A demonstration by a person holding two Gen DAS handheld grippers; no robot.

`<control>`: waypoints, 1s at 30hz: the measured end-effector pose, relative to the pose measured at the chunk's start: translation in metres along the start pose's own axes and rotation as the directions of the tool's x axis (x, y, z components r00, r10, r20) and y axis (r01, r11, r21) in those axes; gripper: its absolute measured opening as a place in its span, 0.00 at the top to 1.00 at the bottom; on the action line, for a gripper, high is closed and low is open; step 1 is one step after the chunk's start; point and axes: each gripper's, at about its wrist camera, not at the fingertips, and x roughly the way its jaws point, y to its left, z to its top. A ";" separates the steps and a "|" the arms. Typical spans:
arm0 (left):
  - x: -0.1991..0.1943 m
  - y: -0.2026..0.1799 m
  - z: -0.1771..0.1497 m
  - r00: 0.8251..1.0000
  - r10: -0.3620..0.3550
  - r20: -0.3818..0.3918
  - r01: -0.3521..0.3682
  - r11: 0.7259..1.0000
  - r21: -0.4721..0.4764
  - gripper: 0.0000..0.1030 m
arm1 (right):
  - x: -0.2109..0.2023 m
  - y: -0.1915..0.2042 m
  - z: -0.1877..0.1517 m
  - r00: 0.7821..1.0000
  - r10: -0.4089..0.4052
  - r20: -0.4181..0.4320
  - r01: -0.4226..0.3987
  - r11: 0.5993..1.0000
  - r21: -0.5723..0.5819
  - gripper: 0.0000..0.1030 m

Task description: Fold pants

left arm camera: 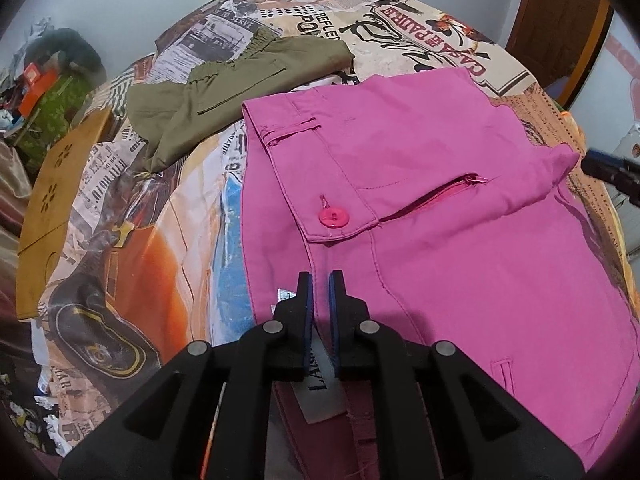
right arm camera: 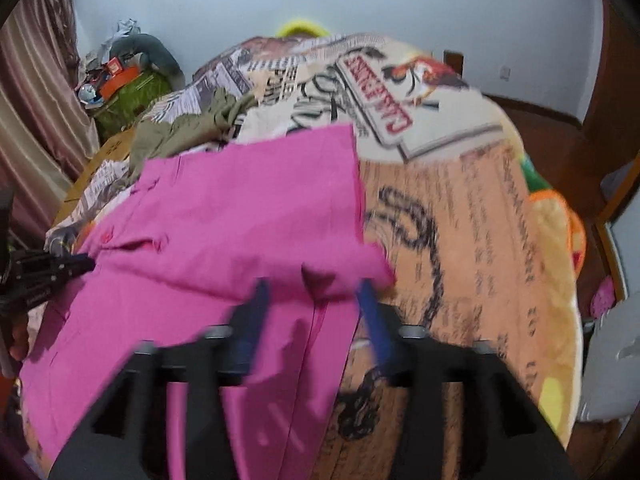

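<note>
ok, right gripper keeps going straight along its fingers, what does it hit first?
Probably the folded-over edge of the pink pants, right ahead of the open right gripper. The frame is blurred, so depth is uncertain.

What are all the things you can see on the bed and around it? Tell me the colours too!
pink pants: one, bright pink, partly folded on the bed, nearest the grippers
pink button: one, on the pants' pocket flap
zipper: one, pink, slanted pocket opening right of the button
olive garment: one, olive green, crumpled behind the pink pants
bedspread: one, newspaper and car print, covering the bed
cardboard box: one, brown, at the bed's left edge
clutter pile: green, orange and grey things in the far left corner
curtain: one, dusty pink, far left
left gripper: black with blue pads, nearly shut, over the pants
right gripper: black with blue pads, open, blurred, at the pants' folded edge
</note>
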 end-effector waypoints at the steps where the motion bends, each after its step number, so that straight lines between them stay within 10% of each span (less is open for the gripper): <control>1: 0.000 -0.001 0.000 1.000 0.007 0.002 -0.007 1.000 0.007 0.93 | 0.003 0.002 0.003 1.000 0.007 -0.003 -0.007 1.000 -0.017 0.48; 6: 0.001 -0.004 -0.001 1.000 0.025 0.011 -0.026 0.999 0.032 0.93 | 0.024 0.006 0.011 0.999 0.023 -0.031 -0.025 0.998 -0.062 0.49; 8: 0.001 -0.004 -0.001 1.000 0.024 0.011 -0.024 0.999 0.031 0.92 | 0.029 0.004 0.010 0.997 0.069 -0.038 -0.071 0.996 -0.045 0.83; 11: 0.003 -0.004 -0.001 1.000 0.020 0.010 -0.020 0.999 0.029 0.92 | 0.030 0.007 0.007 0.995 0.087 -0.051 -0.089 0.995 -0.053 0.92; 18: 0.004 -0.013 -0.002 0.998 0.059 0.023 -0.061 0.995 0.079 0.92 | 0.011 0.016 0.013 0.999 0.014 0.052 -0.007 0.992 -0.124 0.95; 30: 0.007 -0.007 -0.002 0.999 0.031 0.018 -0.032 0.997 0.071 0.87 | 0.065 0.004 0.013 0.996 -0.078 -0.043 0.072 0.988 -0.140 0.95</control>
